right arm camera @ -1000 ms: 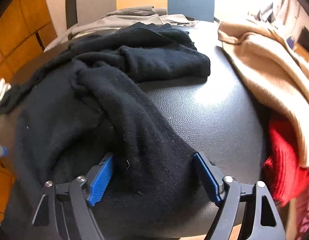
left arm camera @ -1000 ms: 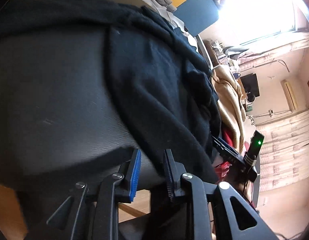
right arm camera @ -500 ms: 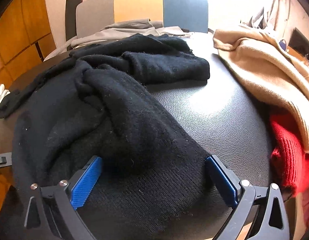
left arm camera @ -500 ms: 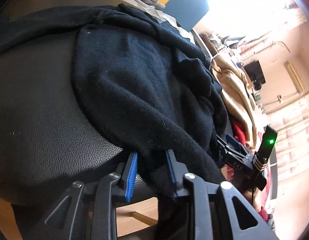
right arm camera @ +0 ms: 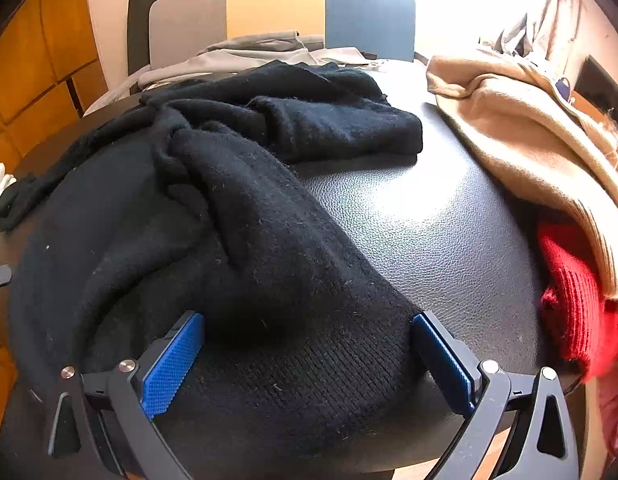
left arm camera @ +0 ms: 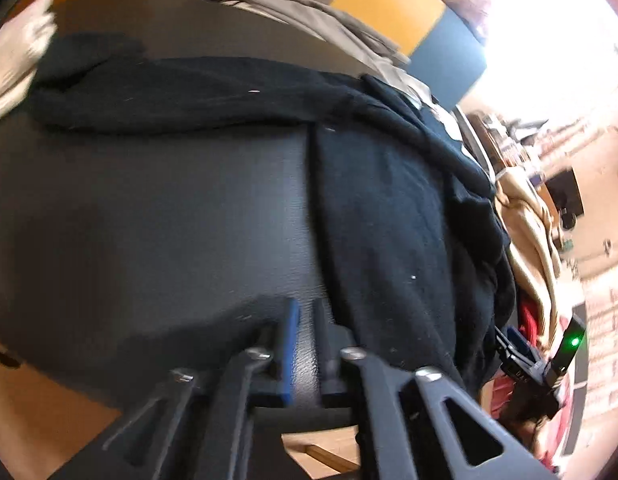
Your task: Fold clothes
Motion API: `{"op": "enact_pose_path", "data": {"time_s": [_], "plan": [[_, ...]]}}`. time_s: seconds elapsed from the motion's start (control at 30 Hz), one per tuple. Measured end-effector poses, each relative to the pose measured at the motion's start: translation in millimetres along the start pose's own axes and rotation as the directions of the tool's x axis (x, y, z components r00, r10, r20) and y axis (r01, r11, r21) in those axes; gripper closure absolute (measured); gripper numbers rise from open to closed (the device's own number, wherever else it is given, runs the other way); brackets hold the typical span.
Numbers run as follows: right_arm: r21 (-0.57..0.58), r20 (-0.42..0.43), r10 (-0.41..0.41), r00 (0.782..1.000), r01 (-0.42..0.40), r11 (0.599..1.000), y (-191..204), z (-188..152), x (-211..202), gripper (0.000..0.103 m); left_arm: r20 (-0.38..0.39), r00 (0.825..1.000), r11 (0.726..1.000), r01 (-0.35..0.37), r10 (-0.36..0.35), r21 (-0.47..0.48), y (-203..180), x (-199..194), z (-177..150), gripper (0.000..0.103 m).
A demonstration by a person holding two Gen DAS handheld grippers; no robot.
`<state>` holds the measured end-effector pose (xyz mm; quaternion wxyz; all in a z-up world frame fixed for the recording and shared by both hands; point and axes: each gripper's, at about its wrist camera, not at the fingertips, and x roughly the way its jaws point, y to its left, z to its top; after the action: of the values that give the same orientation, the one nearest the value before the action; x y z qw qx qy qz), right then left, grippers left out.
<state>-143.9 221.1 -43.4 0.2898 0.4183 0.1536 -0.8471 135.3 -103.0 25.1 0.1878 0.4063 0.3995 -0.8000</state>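
Lying rumpled on the dark table (right arm camera: 429, 216): black sweater (right arm camera: 237, 216), beside tan garment (right arm camera: 521, 140). Right gripper (right arm camera: 305, 356) spread wide astride its hem; left gripper (left arm camera: 305, 344) empty, jaws opening. Advice: pinch both hem corners evenly before folding.

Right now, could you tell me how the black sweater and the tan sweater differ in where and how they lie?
The black sweater lies spread and rumpled across the middle of the dark table, while the tan sweater is heaped at its far right side. The black sweater lies straight on the table; the tan sweater partly covers a red knit. The open right gripper straddles the black sweater's hem; nothing is near the tan one. Both are soft knits, still unfolded.
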Motion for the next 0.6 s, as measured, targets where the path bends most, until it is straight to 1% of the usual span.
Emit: {"op": "enact_pose_path", "data": {"time_s": [0.03, 0.07, 0.17, 0.23, 0.3, 0.37, 0.43, 0.5, 0.53, 0.6], "plan": [[0.003, 0.015, -0.002, 1.0, 0.002, 1.0, 0.3, -2.1, -1.2, 0.0, 0.011, 1.0, 1.0, 0.024, -0.025, 0.01, -1.0, -2.9, -3.1, 0.081], [0.006, 0.03, -0.004, 1.0, 0.004, 1.0, 0.6, -4.1, -2.3, 0.0, 0.016, 0.999, 0.999, 0.045, -0.045, 0.024, -3.2, -4.2, -6.4, 0.079], [0.023, 0.096, -0.013, 0.995, 0.01, 1.0, 0.7, -12.3, -6.2, 0.0, -0.023, 0.997, 0.994, 0.072, -0.07, 0.088, -19.7, 5.6, -18.0, 0.077], [0.018, 0.107, -0.01, 0.994, 0.008, 1.0, 0.7, -13.3, -9.5, 0.0, -0.05, 0.995, 0.987, 0.091, -0.085, 0.13, -30.6, 12.2, -25.6, 0.077], [0.004, 0.098, -0.008, 0.995, 0.008, 1.0, 0.7, -9.7, -14.3, 0.0, -0.063, 0.995, 0.983, 0.091, -0.082, 0.161, -37.6, 15.6, -30.3, 0.077], [-0.017, 0.124, -0.003, 0.992, 0.005, 1.0, 1.7, -5.5, -26.7, 0.0, -0.068, 0.995, 0.979, 0.08, -0.068, 0.187, -42.2, 17.2, -33.1, 0.077], [-0.044, 0.179, 0.033, 0.983, -0.026, 0.999, 4.2, -2.6, -45.6, 0.0, -0.074, 0.995, 0.978, 0.079, -0.066, 0.192, -43.7, 18.7, -33.6, 0.076], [-0.063, 0.206, 0.109, 0.973, -0.098, 0.993, 7.9, 0.4, -60.0, 0.0, -0.074, 0.995, 0.979, 0.078, -0.065, 0.191, -43.3, 18.7, -34.7, 0.076], [-0.073, 0.193, 0.161, 0.968, -0.149, 0.986, 10.6, 1.8, -61.8, 0.0, -0.072, 0.996, 0.978, 0.075, -0.062, 0.194, -43.3, 17.9, -36.0, 0.076], [-0.095, 0.138, 0.267, 0.954, -0.255, 0.962, 17.5, 4.8, -58.0, 0.0, -0.067, 0.997, 0.976, 0.059, -0.046, 0.212, -45.8, 16.1, -37.9, 0.076]]}}
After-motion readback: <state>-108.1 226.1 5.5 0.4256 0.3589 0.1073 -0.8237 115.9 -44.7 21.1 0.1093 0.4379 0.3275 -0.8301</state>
